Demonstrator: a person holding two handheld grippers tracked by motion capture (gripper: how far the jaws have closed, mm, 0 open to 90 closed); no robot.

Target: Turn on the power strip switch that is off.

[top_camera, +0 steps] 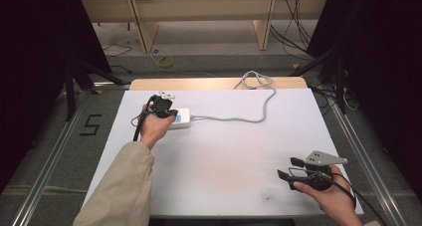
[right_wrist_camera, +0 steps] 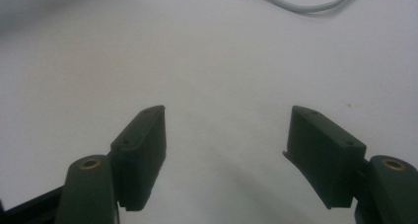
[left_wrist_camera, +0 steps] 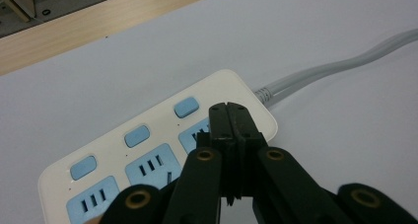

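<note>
A white power strip (left_wrist_camera: 148,150) with blue sockets and three blue switches is lying flat at the far left of the desk (top_camera: 239,151), its grey cord (top_camera: 249,117) trailing right and curling far.

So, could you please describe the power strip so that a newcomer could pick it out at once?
Start at the white table and look to its far left part, where the shut left gripper hovers. The power strip lies flat beneath it: cream body, blue sockets and blue buttons, with a grey cable trailing from one end.
</note>
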